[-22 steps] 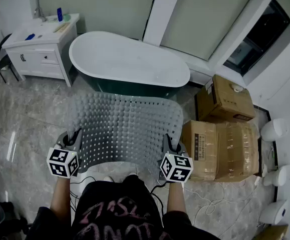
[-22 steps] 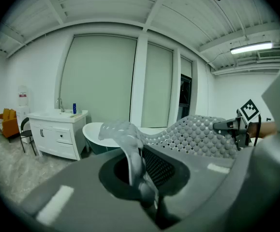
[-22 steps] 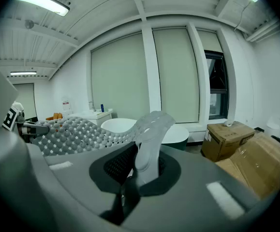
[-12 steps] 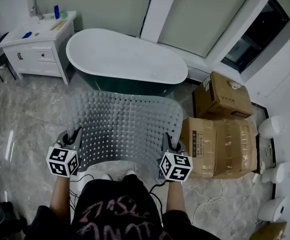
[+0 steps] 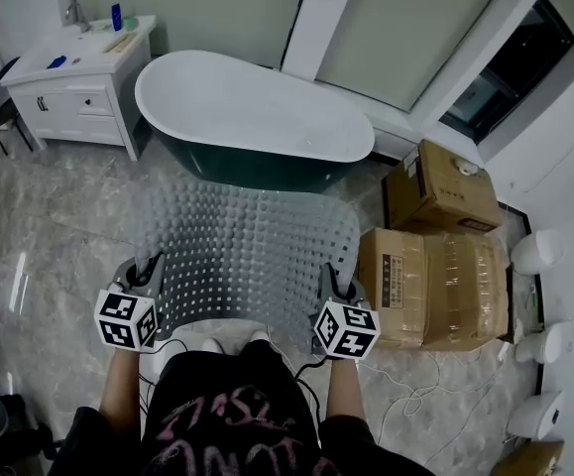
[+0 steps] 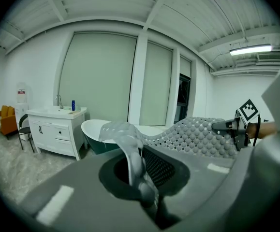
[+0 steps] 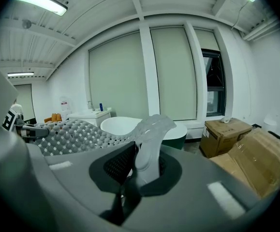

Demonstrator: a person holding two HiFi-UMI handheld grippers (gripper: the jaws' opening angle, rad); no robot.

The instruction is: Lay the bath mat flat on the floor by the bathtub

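One bath mat, held spread in the air in front of the bathtub, with one gripper on each near corner.

The left gripper (image 5: 149, 269) and the right gripper (image 5: 330, 284) are each clamped on a near corner of the single studded grey bath mat (image 5: 247, 251). They are well apart, so the sheet is stretched wide, reaching toward the one bathtub (image 5: 257, 107) above the floor (image 5: 49, 216), not yet laid. Held taut like this, it should land flat rather than folded. At least two cardboard boxes (image 5: 443, 191) stand to the right.
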